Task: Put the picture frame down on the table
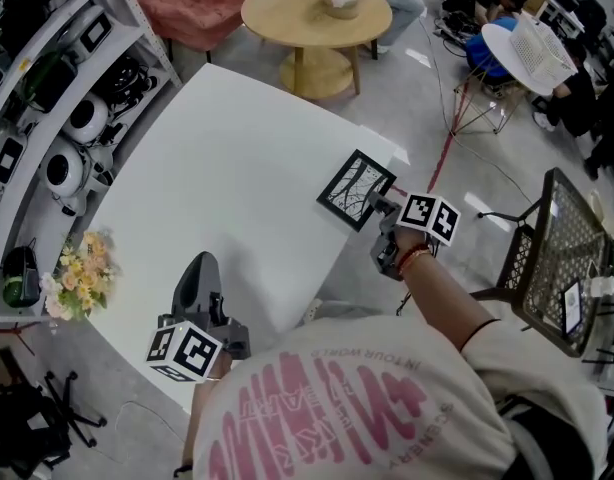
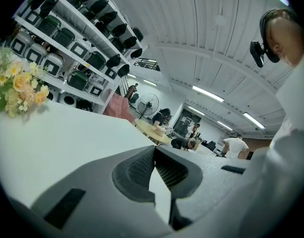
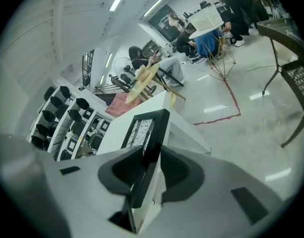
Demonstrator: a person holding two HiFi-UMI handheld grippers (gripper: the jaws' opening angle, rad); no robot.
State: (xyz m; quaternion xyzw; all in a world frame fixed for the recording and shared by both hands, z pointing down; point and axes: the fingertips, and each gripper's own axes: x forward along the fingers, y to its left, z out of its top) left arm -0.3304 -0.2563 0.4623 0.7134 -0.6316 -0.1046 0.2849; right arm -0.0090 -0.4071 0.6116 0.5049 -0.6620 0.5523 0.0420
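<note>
The black picture frame (image 1: 357,190) with a pale line drawing stands tilted near the right edge of the white table (image 1: 217,168). My right gripper (image 1: 380,206) reaches in from beyond that edge and is shut on the frame's near side. In the right gripper view the frame (image 3: 144,128) runs edge-on between the two pads of the right gripper (image 3: 153,162), its far end over the table (image 3: 115,130). My left gripper (image 1: 199,268) lies low over the table's near part, away from the frame. The left gripper (image 2: 154,155) has its pads together, with nothing between them.
A bunch of yellow and pink flowers (image 1: 79,273) lies at the table's left edge. Shelves of equipment (image 1: 47,88) line the left. A round wooden table (image 1: 315,13) stands beyond, and a black mesh chair (image 1: 562,258) stands at the right. Red tape (image 1: 442,158) marks the floor.
</note>
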